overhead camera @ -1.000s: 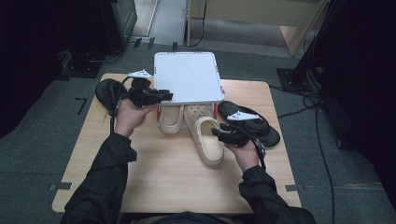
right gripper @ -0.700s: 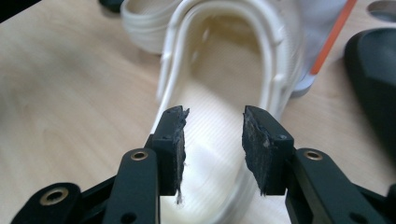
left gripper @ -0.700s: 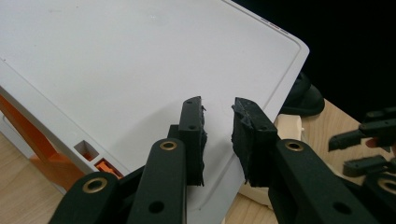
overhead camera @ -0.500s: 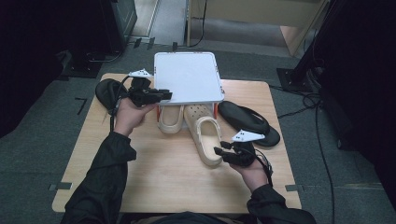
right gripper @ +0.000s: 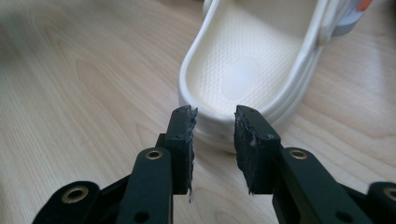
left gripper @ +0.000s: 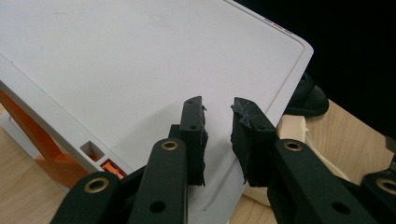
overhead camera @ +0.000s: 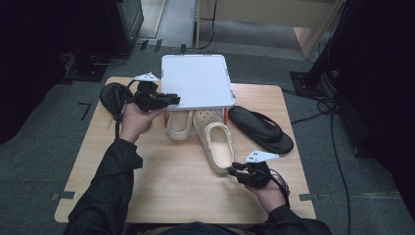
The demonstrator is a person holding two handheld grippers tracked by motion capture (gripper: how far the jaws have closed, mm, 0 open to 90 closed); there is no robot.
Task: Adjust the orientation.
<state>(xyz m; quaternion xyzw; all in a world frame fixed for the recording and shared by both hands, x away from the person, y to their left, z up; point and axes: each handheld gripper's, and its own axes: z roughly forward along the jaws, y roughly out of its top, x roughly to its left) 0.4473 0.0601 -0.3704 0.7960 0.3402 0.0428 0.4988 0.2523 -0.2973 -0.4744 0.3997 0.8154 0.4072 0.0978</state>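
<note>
Cream clog [right gripper: 252, 70], ribbed footbed, heel w/ thick rim

the left gripper [left gripper: 218, 133] hangs over the near corner of a flat white plastic lid [left gripper: 140, 60], its two black jaws standing a narrow gap apart with nothing between them. down to its left an orange plastic leg [left gripper: 44, 158] shows under the lid's edge above the light wooden tabletop [left gripper: 18, 196]. to its right lie a cream foam clog [left gripper: 292, 128] and, beyond it, a black sandal [left gripper: 306, 95].
</note>
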